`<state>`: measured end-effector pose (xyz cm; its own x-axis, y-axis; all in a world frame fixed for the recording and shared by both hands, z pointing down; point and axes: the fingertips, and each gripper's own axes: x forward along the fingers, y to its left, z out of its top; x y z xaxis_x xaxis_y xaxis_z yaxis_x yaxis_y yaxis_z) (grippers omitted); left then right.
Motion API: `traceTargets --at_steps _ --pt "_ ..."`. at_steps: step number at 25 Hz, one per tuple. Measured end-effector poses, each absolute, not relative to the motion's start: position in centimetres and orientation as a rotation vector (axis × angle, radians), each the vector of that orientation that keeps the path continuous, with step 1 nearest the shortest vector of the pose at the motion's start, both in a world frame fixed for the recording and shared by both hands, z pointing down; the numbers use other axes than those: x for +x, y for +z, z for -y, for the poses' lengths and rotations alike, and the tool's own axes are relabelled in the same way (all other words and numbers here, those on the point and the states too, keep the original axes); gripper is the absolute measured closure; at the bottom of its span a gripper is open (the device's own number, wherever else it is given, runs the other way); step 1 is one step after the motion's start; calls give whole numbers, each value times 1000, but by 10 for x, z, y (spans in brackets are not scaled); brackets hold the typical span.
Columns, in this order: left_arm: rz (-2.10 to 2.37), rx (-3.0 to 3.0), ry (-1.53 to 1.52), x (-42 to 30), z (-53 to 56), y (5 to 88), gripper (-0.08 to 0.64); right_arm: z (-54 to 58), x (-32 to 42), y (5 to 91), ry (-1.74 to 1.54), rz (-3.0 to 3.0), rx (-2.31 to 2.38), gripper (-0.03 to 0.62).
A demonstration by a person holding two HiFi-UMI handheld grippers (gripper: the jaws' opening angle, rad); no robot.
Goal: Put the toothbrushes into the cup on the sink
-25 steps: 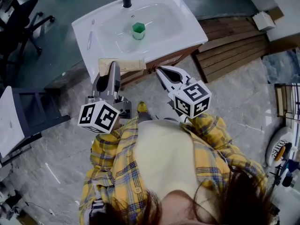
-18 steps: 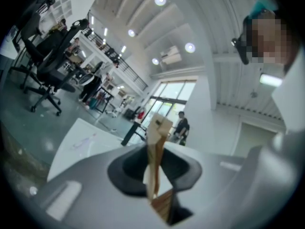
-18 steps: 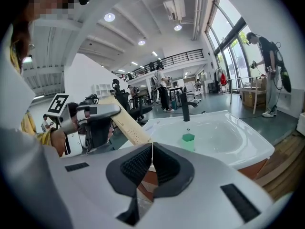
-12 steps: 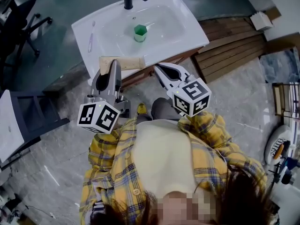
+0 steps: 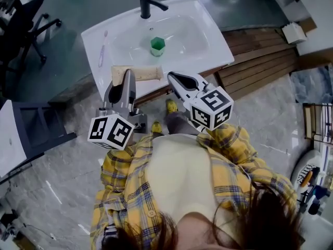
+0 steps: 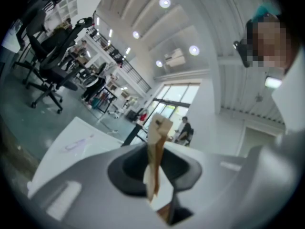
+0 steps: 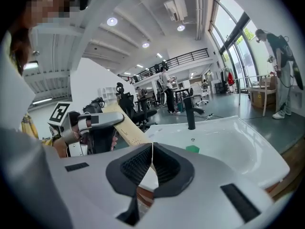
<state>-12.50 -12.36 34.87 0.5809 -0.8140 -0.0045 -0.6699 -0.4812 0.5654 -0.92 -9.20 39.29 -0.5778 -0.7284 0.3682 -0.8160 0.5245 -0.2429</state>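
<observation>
While the person in the plaid shirt (image 5: 229,176) stands before the sink (image 5: 210,43), both tongs reach out side by side toward its near rim. The left tongs (image 5: 127,77) are clamped on a flat tan packet (image 5: 143,73). In the left gripper view the packet stands on edge between the pads, rising past the tips. In the head view its long axis runs crosswise, along the sink's near rim. One end juts a little to the left of the tongs and the longer part stretches right, toward the right tongs (image 5: 173,77). Whether it touches the rim I cannot tell. The right tongs are pressed together with nothing in them, their tips just beside the packet's right end and pointing slightly down at the sink.

Beyond them, a pale toothbrush (image 5: 102,50) lies flat on the sink's left deck. Its long axis runs near to far along that deck, roughly square to the packet. It is too faint to tell which end carries the bristles. A green cup (image 5: 157,46) stands upright in the middle of the basin, mouth up, well apart from the toothbrush and from both tongs. A black tap (image 5: 147,1) rises at the sink's far edge, its spout reaching over the basin toward the cup. Left of the sink, farther off, stands a black office chair (image 5: 31,14).
</observation>
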Motion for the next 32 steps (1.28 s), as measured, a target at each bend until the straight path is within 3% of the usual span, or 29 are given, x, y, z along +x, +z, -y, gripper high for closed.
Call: traceTargets --at_steps 32 --pt "1341 2258 -367 -84 217 345 508 194 5 386 333 2651 944 575"
